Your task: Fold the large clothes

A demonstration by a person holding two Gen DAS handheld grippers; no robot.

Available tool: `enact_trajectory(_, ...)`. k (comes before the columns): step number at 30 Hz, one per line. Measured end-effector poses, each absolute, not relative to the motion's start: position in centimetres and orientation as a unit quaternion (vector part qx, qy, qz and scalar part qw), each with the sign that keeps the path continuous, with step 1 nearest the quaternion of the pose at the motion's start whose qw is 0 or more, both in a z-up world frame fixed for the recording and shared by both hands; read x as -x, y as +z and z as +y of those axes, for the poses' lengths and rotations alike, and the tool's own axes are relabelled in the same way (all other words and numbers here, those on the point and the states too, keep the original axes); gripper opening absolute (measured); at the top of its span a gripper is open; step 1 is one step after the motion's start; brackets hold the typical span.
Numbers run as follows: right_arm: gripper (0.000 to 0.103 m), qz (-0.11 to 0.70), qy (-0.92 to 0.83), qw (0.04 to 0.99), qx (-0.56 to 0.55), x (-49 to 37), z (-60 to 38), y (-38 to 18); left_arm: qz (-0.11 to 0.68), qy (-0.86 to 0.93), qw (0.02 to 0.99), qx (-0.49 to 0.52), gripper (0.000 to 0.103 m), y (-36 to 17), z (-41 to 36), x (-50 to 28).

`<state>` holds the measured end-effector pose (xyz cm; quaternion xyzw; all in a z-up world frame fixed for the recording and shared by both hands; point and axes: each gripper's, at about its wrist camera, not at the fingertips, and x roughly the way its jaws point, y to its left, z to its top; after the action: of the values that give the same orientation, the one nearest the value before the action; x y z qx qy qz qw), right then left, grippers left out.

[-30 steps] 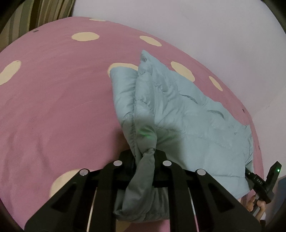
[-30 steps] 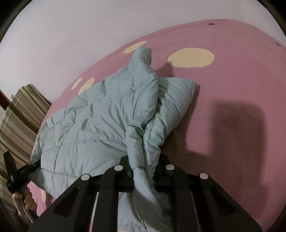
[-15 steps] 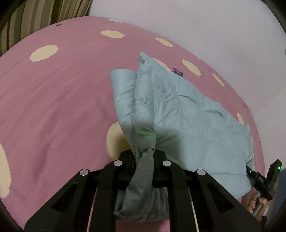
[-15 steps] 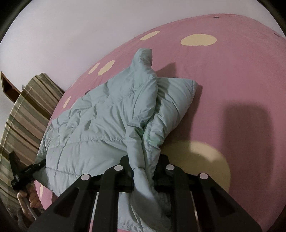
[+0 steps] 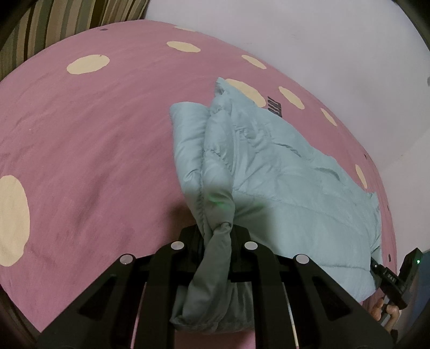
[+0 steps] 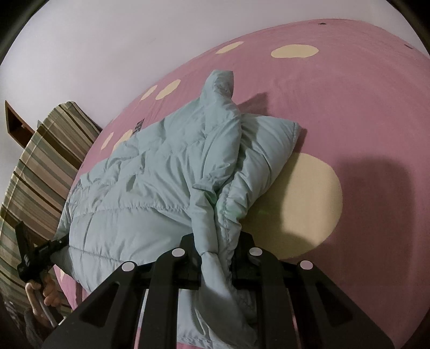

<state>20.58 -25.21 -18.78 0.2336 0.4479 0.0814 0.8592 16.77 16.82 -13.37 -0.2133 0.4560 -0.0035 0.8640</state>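
Observation:
A pale blue-green quilted jacket (image 5: 282, 177) lies on a pink bedsheet with cream dots (image 5: 94, 139). My left gripper (image 5: 217, 236) is shut on a bunched corner of the jacket, near the bed's front edge. My right gripper (image 6: 215, 249) is shut on the opposite corner of the jacket (image 6: 150, 182). The jacket's near edge is lifted between the two grippers; its far part rests on the bedsheet (image 6: 362, 107). The right gripper shows at the lower right of the left wrist view (image 5: 376, 268), and the left gripper at the lower left of the right wrist view (image 6: 60, 243).
A white wall (image 5: 322, 40) runs along the far side of the bed. A striped brown-and-green cloth (image 6: 40, 166) lies at one end of the bed and shows in the left wrist view (image 5: 53, 24). A wooden shelf (image 6: 16, 123) hangs on the wall.
Both grippers have drawn back toward me with the jacket corners still held, dragging the jacket across the sheet. More of the sheet and striped cloth has come into view.

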Motion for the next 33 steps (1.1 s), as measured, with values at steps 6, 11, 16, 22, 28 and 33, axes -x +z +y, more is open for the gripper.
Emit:
enact_trajectory(6,0.014,0.449,0.084,0.860,-0.227,-21.1,-25.2,-18.8,0.458,-0.005,0.864,0.209,0.012,-13.5,16.8,-16.5)
enact_trajectory(11,0.025,0.448,0.083,0.860,-0.229,-21.0,-25.7,-18.9,0.465,-0.004,0.863,0.197,0.018,-14.1,16.5,-16.6)
enact_trajectory(16,0.047,0.443,0.052,0.868,-0.219,-20.4,-26.5,-17.9,0.464,0.002,0.863,0.200,0.048,-14.2,17.0,-16.2)
enact_trajectory(22,0.049,0.388,-0.018,0.905,-0.173,-18.5,-26.9,-13.8,0.448,0.010,0.866,0.222,0.063,-13.6,19.0,-14.9)
enact_trajectory(28,0.027,0.384,0.057,0.911,-0.142,-18.7,-21.4,-12.4,0.446,0.005,0.866,0.229,0.069,-13.3,19.9,-14.8)
enact_trajectory(33,0.022,0.403,0.127,0.900,-0.109,-20.9,-14.6,-13.0,0.452,-0.003,0.863,0.228,0.070,-13.5,19.9,-15.4)
